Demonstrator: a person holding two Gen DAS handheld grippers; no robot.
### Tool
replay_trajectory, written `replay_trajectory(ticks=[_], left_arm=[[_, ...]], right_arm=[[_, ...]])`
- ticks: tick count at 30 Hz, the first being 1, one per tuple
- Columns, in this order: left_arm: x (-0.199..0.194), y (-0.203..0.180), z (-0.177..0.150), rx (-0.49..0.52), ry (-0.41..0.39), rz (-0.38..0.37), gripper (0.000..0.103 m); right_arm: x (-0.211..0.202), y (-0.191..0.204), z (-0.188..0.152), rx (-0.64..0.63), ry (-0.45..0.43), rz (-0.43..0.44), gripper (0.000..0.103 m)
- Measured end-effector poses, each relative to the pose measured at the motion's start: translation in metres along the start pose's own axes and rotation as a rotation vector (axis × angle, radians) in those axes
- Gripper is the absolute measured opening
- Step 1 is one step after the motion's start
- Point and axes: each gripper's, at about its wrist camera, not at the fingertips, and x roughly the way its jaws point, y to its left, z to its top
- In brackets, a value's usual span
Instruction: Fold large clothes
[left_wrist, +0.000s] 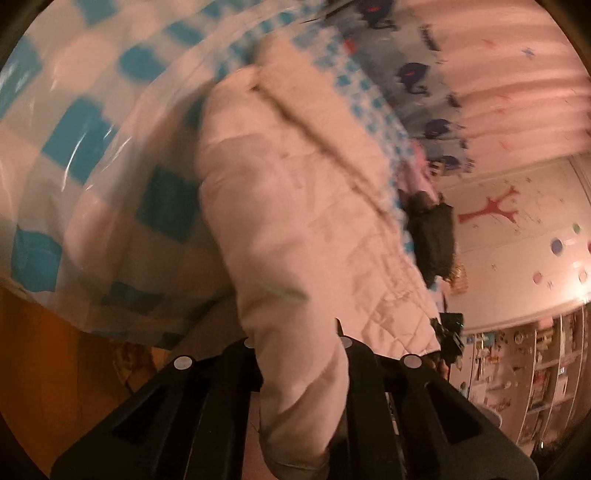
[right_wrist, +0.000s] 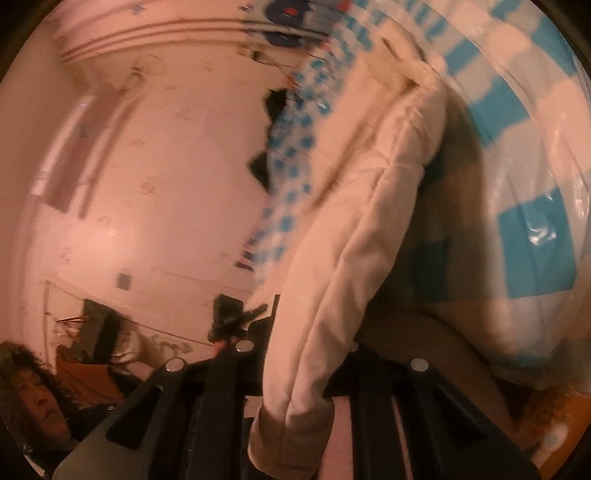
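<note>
While both views blur, the left gripper (left_wrist: 299, 332) pinches a cream quilted coat (left_wrist: 295, 206). The right gripper (right_wrist: 299, 354) pinches it too, above a blue checked cover (right_wrist: 532, 254).

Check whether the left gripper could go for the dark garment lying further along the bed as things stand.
Probably not yet. The left gripper is shut on the cream quilted jacket, which fills its jaws, as with the right gripper. The dark garment lies uncovered on the checked bedding.
</note>
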Motion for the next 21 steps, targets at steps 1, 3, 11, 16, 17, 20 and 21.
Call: replay_trajectory(ticks=[1,3,11,16,17,20,21], left_arm=[[-0.009,-0.012,-0.006,0.028,-0.003,-0.013,0.006],[-0.023,-0.024,-0.016,0.052,-0.003,-0.027,0.006],[-0.052,0.021,-0.077,-0.033,0.034,-0.066,0.007],[-0.022,0.072,-0.105,-0.112,0.081,-0.141,0.010],[-0.020,0.079,-0.108,-0.125,0.077,-0.173,0.011],[-0.020,0.090,-0.112,-0.146,0.073,-0.210,0.046],[-0.020,0.093,-0.111,-0.156,0.063,-0.198,0.071]], right_arm=[[-0.004,0.005,-0.002,-0.008,-0.009,0.017,0.014],[-0.020,0.015,-0.012,-0.024,-0.036,0.051,0.014],[-0.059,-0.003,-0.082,0.041,-0.087,0.100,0.014],[-0.047,-0.051,-0.112,0.168,-0.060,0.129,0.018],[-0.048,-0.056,-0.114,0.182,-0.055,0.129,0.024],[-0.056,-0.059,-0.118,0.189,-0.052,0.091,0.074],[-0.059,-0.057,-0.118,0.182,-0.057,0.079,0.074]])
